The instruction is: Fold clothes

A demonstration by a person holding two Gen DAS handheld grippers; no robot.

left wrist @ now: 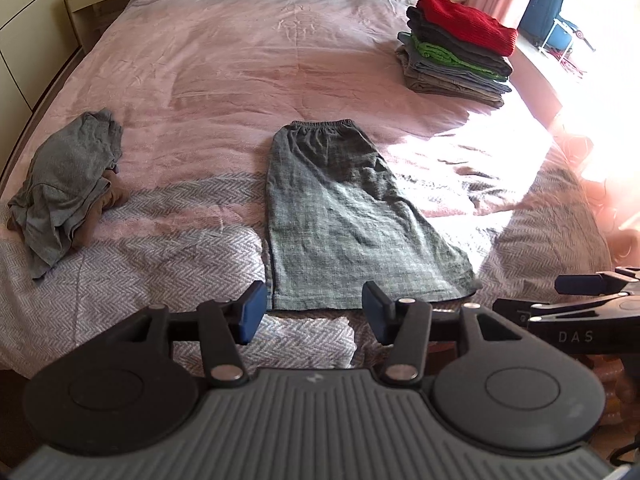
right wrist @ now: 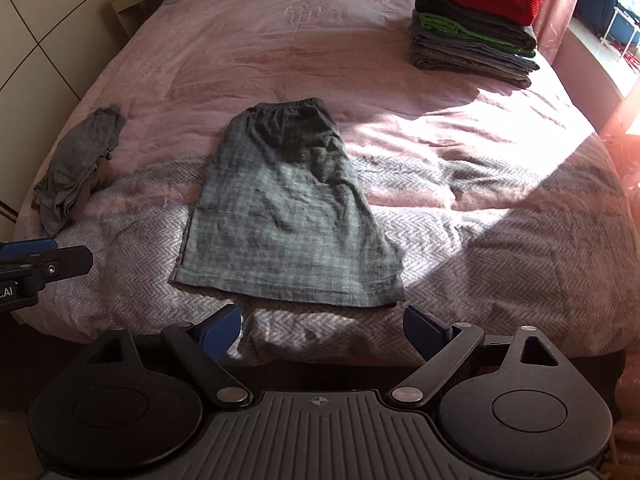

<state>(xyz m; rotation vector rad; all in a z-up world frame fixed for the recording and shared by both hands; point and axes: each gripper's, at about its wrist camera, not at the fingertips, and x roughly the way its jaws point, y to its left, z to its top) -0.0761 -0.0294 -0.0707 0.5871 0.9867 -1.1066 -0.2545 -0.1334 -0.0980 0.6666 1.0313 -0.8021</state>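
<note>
While the pink bed point(left wrist: 240, 60) spreads wide, a folded stack point(left wrist: 456, 48) sits at its far right corner, grey checked shorts point(right wrist: 288, 208) lie flat mid-bed, a crumpled grey garment point(left wrist: 64, 184) lies left, and left tongs point(left wrist: 314, 312) and right tongs point(right wrist: 322, 332) gape wide, empty.

Black gripper point(left wrist: 314, 312), blue pads point(left wrist: 252, 312)

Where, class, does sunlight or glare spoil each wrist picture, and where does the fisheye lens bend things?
Left wrist view: glare whites out the right edge and bed corner beside the folded stack; sun stripes the plaid shorts. Right wrist view: milder, a pinkish flare at the right edge; stack and shorts stay readable. Both views: bed edges bow outward.
</note>
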